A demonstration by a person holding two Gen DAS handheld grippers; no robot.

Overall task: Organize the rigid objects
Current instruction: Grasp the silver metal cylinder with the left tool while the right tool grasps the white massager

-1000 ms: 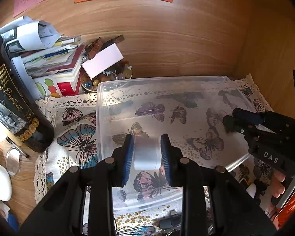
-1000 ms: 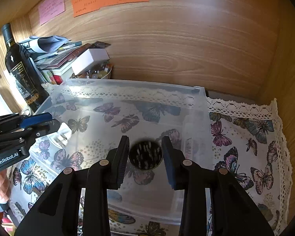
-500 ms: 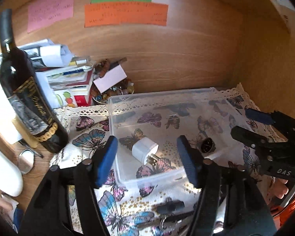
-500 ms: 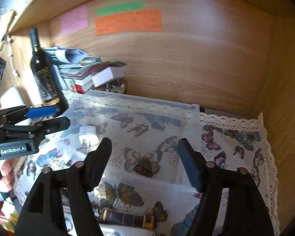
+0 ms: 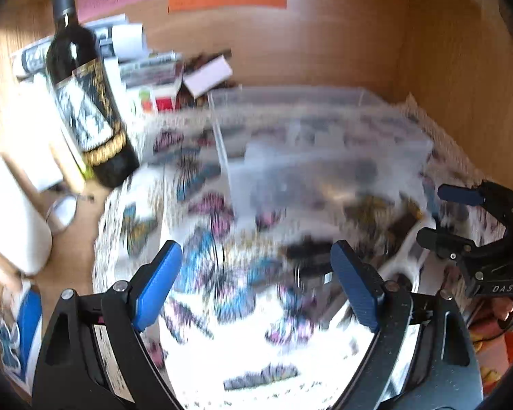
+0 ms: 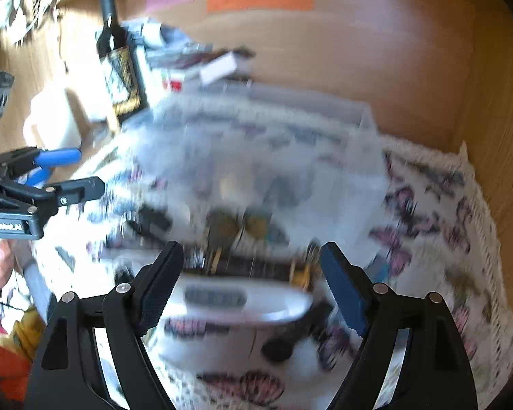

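Rigid objects still to be sorted lie loose on the white butterfly-print cloth with lace edging, in front of the clear rectangular plastic bin that sits toward the back of the wooden alcove. Both views are heavily blurred, so what lies inside the bin cannot be made out.

Nearest the right gripper lies a flat white oblong gadget with a dark window, and just behind it a dark stick-shaped item with gold bands. Its jaws are opening and spread wide, with the white gadget in line between them but not touched. The left gripper is also opening, with nothing held; a small dark piece lies ahead of it on the cloth.

By my reading, this is the reach for the next pieces. The next move calls for lowering each claw over one item and closing squarely.

Room is tight on the left, where a dark wine bottle with a gold-trimmed label stands beside a stack of papers and books. The bin's near wall is the edge to clear, while the right side of the cloth is open.
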